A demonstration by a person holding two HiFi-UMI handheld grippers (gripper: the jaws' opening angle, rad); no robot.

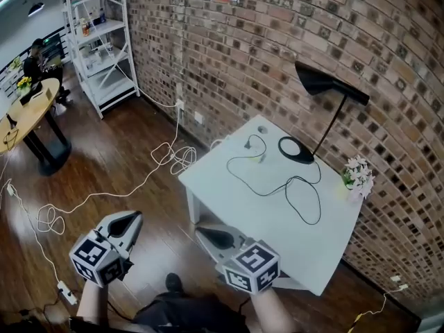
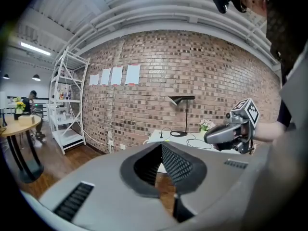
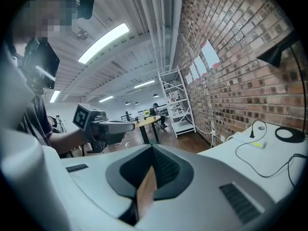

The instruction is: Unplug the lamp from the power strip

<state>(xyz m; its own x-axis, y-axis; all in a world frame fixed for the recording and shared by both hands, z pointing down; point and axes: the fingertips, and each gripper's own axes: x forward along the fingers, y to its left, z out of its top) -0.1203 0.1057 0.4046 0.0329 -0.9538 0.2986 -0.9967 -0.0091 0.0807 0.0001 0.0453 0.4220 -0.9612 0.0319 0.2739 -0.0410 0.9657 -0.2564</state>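
Ahead and to the right of both closed, empty tools, the lamp's plug [image 1: 248, 144] stands upright near the tabletop's [image 1: 291, 234] far edge, nearer the right tool [image 1: 202, 230] at the tabletop's near corner than the left tool [image 1: 133, 217] out over the floor [image 1: 139, 165].

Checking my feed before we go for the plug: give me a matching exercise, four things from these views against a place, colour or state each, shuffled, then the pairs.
1 lamp
2 flowers
3 shelf
4 left gripper

A shut, nothing between its jaws
B tall white frame against the brick wall, far left
C black, round base on the table
D at the table's right edge

Pairs: 1-C, 2-D, 3-B, 4-A
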